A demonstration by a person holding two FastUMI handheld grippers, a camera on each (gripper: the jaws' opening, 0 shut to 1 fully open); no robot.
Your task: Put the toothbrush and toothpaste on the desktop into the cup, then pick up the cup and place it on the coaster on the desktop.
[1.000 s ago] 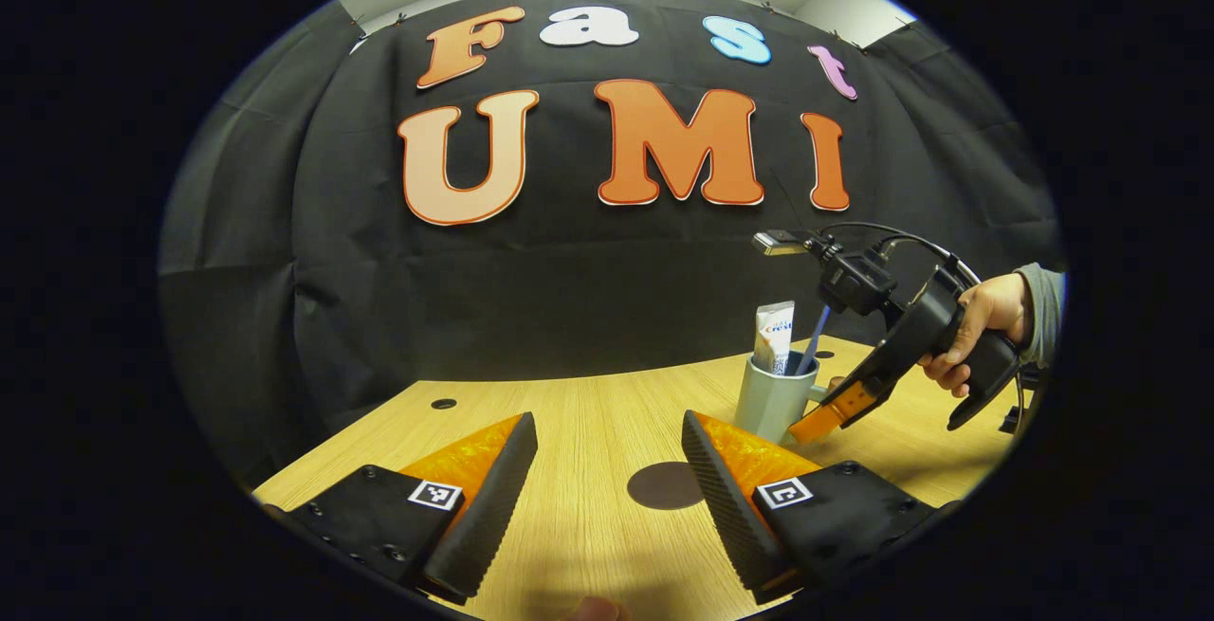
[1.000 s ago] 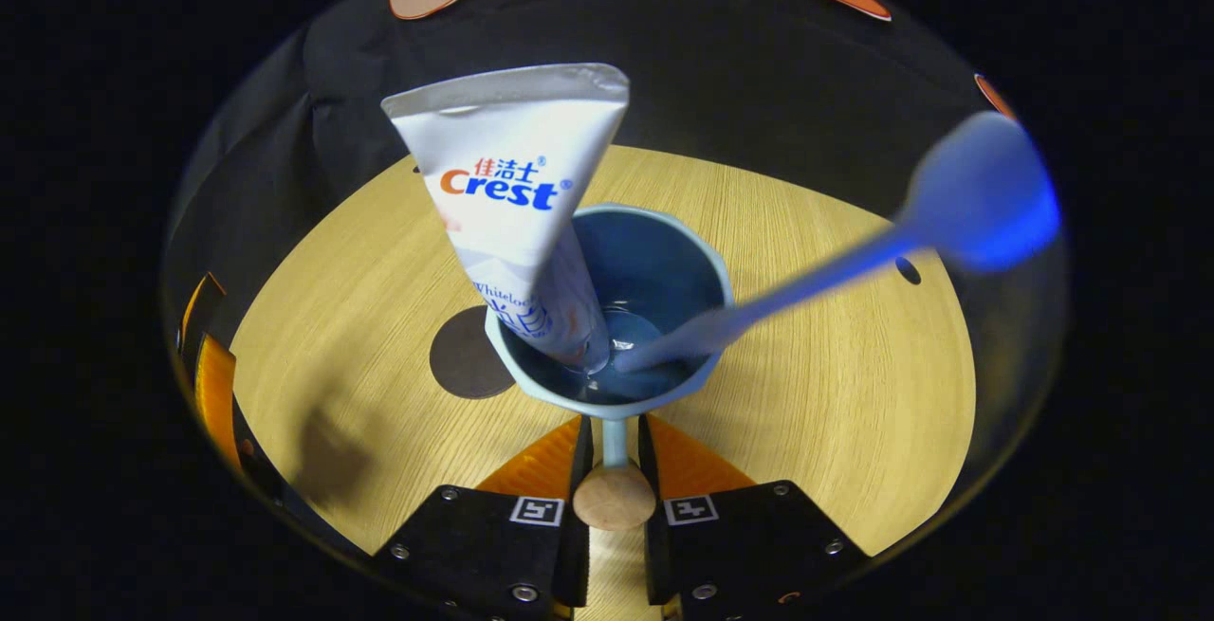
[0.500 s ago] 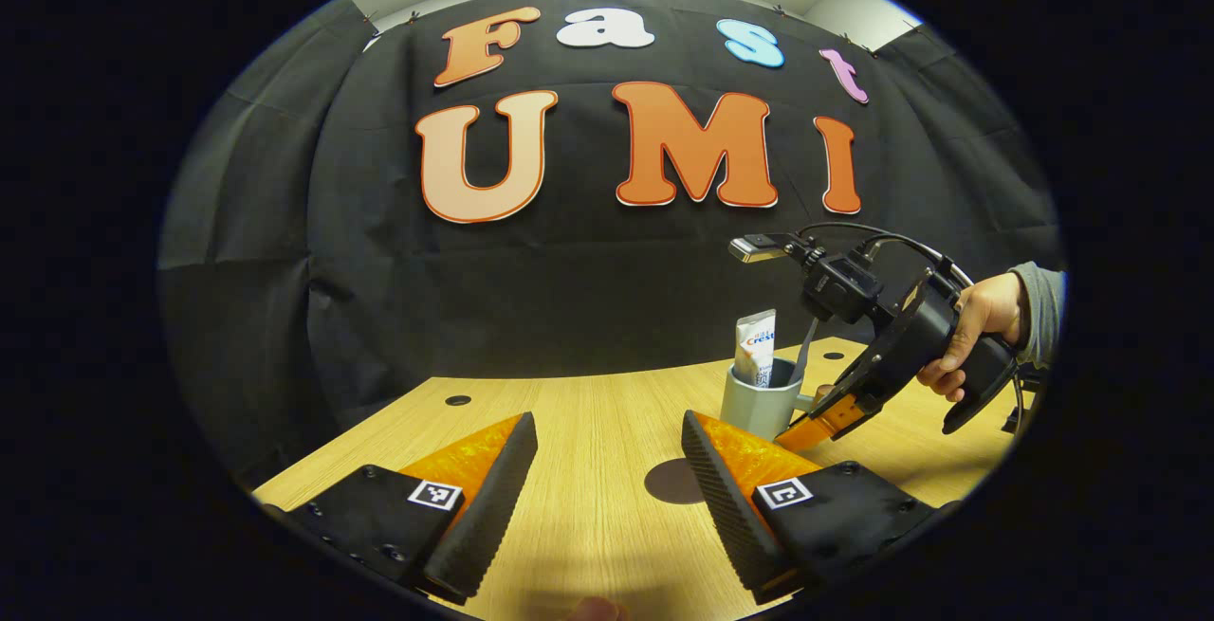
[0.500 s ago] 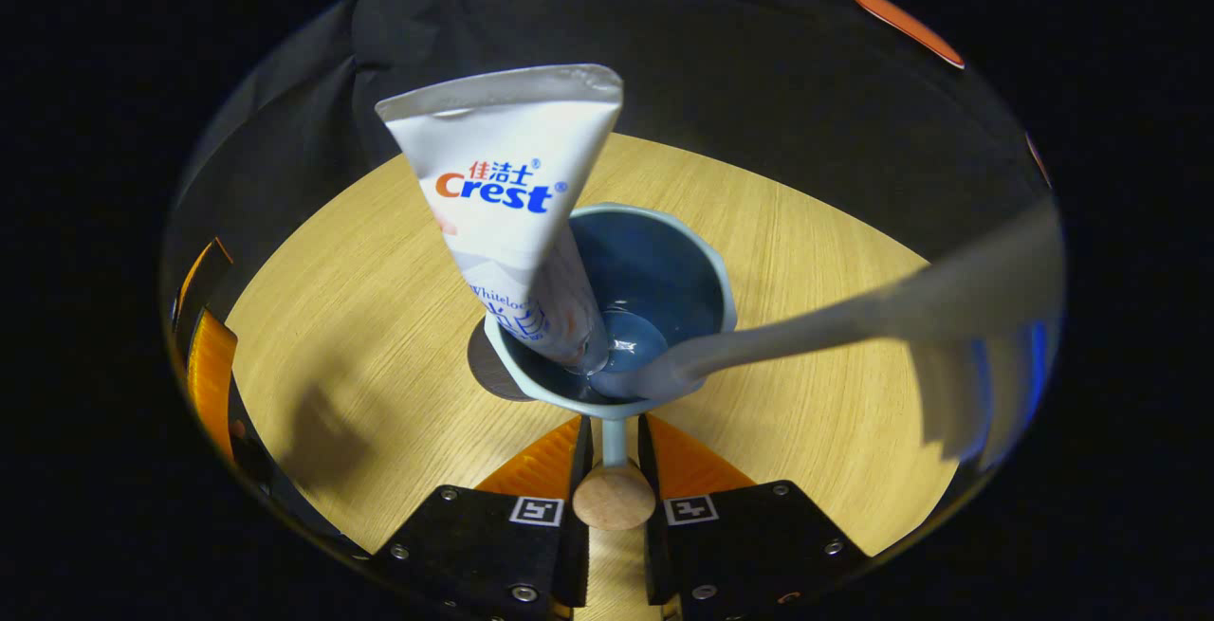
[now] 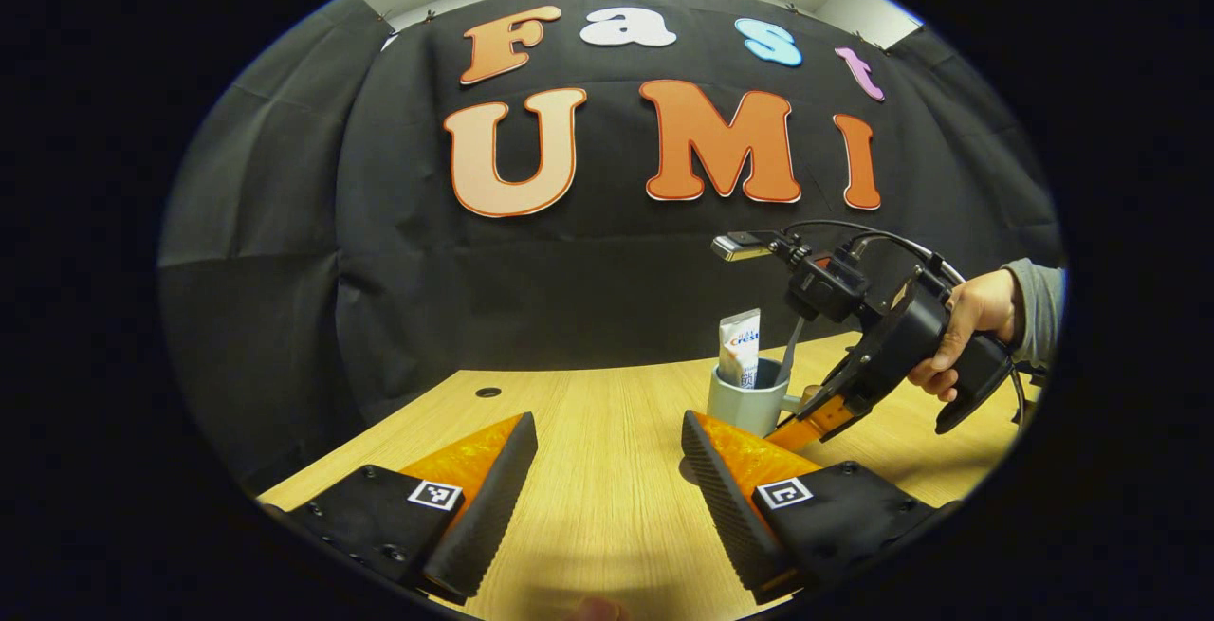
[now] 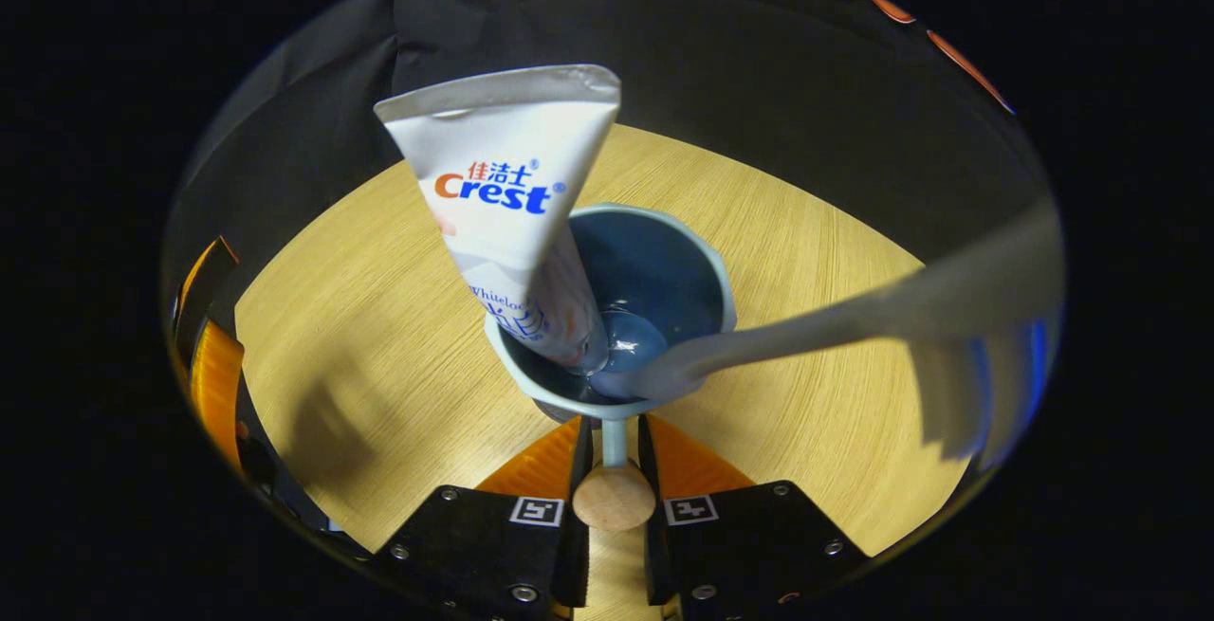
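My right gripper (image 6: 615,431) is shut on the handle of the pale blue cup (image 6: 713,265), which has a wooden knob (image 6: 615,498) at its end. The white toothpaste tube (image 6: 512,194) and the toothbrush (image 6: 854,318) stand inside the cup. A dark sliver of the round coaster (image 6: 560,409) peeks out beneath the cup; whether the cup touches it I cannot tell. In the left gripper view, the cup (image 5: 747,405) with the toothpaste (image 5: 740,346) and toothbrush (image 5: 790,351) sits beyond my open left gripper (image 5: 607,431), and a hand (image 5: 958,332) holds the right gripper (image 5: 816,417).
The wooden desk (image 5: 588,412) ends at the black cloth wall behind it. A small round hole (image 5: 488,392) is in the desk at the far left. The left gripper (image 6: 213,374) shows at the left edge of the right gripper view.
The right gripper has carried the cup leftward over the coaster, which is now almost hidden beneath it. The toothbrush has swung to the right. The left gripper stays open.
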